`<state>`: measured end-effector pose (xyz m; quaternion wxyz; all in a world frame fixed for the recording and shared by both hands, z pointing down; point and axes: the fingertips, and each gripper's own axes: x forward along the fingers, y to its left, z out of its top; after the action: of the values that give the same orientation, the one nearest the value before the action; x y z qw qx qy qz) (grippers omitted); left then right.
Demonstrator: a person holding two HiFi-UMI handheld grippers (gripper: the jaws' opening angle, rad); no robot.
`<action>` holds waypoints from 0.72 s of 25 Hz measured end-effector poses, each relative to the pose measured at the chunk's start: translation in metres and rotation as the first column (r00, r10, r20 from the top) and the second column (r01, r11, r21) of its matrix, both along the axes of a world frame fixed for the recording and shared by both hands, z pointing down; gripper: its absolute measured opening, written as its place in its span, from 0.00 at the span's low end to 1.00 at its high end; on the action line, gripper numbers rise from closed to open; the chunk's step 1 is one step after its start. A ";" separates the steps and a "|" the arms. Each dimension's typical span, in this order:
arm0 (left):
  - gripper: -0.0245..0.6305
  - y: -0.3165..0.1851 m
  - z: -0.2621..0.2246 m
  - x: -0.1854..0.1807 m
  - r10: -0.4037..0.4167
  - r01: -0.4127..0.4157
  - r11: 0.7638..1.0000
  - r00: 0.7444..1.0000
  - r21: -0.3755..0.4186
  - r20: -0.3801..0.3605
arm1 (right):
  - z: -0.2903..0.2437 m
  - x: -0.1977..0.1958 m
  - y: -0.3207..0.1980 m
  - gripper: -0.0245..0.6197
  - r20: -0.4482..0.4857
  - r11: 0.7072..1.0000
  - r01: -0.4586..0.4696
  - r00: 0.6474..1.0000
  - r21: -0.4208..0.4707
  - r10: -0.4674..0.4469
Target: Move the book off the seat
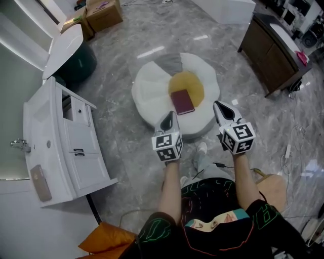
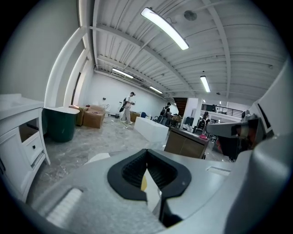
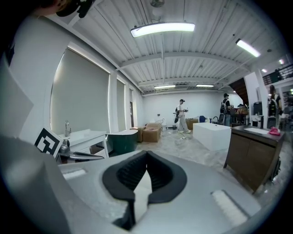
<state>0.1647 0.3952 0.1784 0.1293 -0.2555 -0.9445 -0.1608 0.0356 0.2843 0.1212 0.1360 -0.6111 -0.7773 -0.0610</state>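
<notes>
A dark red book (image 1: 182, 101) lies on the yellow cushion of a round white seat (image 1: 152, 83) in the head view. My left gripper (image 1: 170, 117) hovers at the seat's near edge, just left of the book, jaws shut with nothing in them. At the seat's near right edge, right of the book, my right gripper (image 1: 218, 107) is also shut and empty. In the left gripper view the left gripper (image 2: 146, 152) has its tips together, with a sliver of the seat showing behind. The right gripper (image 3: 146, 153) looks the same in its own view.
A white vanity cabinet (image 1: 76, 146) with a tap stands at the left, a dark green tub (image 1: 78, 63) behind it. Cardboard boxes (image 1: 104, 12) sit at the back, a brown cabinet (image 1: 273, 50) at the right. People stand far off (image 3: 181, 115). Grey marble floor surrounds the seat.
</notes>
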 end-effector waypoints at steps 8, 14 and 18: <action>0.05 0.045 0.011 -0.065 -0.027 0.026 0.999 0.998 -0.022 -0.065 | 0.019 -0.085 0.053 0.04 -0.057 1.000 0.013 0.998 -0.020 -0.014; 0.05 0.069 0.006 -0.115 -0.025 0.019 0.998 0.993 -0.060 -0.117 | 0.030 -0.140 0.081 0.04 -0.124 0.999 0.015 0.992 -0.043 -0.020; 0.05 0.076 0.004 -0.141 -0.021 0.013 0.997 0.993 -0.073 -0.116 | 0.036 -0.169 0.087 0.04 -0.139 0.999 0.012 0.990 -0.042 -0.018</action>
<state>0.0234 0.4714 0.1828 0.1736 -0.2770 -0.9383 -0.1127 -0.1330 0.3715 0.1576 0.1767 -0.6223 -0.7626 -0.0032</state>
